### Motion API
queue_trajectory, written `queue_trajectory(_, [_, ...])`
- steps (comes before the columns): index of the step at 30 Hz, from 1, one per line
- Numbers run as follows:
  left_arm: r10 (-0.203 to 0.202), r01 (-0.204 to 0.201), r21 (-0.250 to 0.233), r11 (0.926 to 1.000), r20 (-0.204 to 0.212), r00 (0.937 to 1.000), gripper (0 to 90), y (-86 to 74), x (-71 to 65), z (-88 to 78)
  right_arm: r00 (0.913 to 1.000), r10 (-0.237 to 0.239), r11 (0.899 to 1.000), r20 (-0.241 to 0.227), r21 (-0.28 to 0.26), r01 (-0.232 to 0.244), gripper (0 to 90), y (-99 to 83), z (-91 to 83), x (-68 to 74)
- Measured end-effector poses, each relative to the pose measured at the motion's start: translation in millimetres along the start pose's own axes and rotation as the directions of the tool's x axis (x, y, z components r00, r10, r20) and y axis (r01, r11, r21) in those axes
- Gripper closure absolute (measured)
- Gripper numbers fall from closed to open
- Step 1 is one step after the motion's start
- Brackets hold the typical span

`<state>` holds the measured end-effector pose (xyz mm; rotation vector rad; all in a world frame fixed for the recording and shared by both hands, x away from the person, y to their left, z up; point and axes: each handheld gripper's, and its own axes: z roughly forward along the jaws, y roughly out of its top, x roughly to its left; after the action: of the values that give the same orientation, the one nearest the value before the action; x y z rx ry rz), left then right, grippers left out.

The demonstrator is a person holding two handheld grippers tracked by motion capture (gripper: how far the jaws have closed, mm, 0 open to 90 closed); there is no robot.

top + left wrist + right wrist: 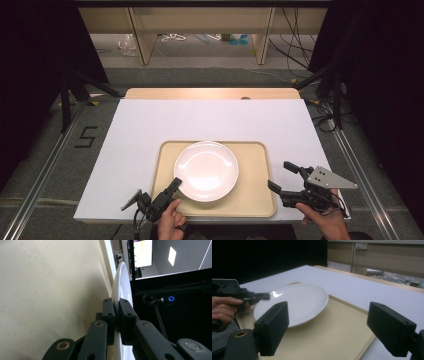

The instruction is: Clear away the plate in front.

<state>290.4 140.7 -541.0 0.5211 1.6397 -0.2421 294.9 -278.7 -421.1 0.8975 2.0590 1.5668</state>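
While the left gripper (pixel 175 184) pinches the near rim of the white plate (pixel 206 170), the plate sits on the tan tray (pixel 252 197), so moving it is still to do. Off to its right, the right gripper (pixel 281 176) waits wide open, holding nothing. Beyond the tray's raised edge, the white table (pixel 210 120) has lots of room.

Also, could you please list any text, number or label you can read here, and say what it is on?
"5": black tape figure on the grey floor left of the table.
Bright screen in the left gripper view: content too blurred to read.
Plate, tray, grippers: no markings seen.
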Motion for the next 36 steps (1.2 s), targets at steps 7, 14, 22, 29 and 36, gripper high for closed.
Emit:
queue_trajectory(7, [0.021,-0.021,0.015,0.9997,-0.027,0.9994,84.3,-5.5,-2.1,3.0,1.0000,0.000,1.000,0.000,-0.003,0.000,18.5,0.1,0.2,0.2])
queue_trajectory(14, [0.044,-0.043,0.015,0.9989,-0.042,0.9981,82.8,-5.8,-3.9,4.1,1.0000,0.002,1.000,-0.001,-0.001,-0.002,18.6,0.0,0.0,-0.3])
queue_trajectory(22, [0.077,-0.076,0.015,0.9970,-0.057,0.9954,83.0,-6.1,-7.9,7.4,1.0000,0.004,1.000,-0.006,-0.002,-0.004,18.6,-0.4,1.1,0.4])
queue_trajectory(29, [0.126,-0.123,0.036,0.9918,-0.099,0.9871,83.2,-4.4,-13.6,11.8,1.0000,0.004,1.000,0.007,-0.015,-0.004,18.6,-0.5,0.3,-1.1])
queue_trajectory(36, [0.202,-0.198,0.045,0.9792,-0.146,0.9684,68.8,-1.6,-16.4,10.9,0.9999,0.011,1.000,-0.002,-0.013,-0.011,18.7,-0.6,-0.1,-1.1])
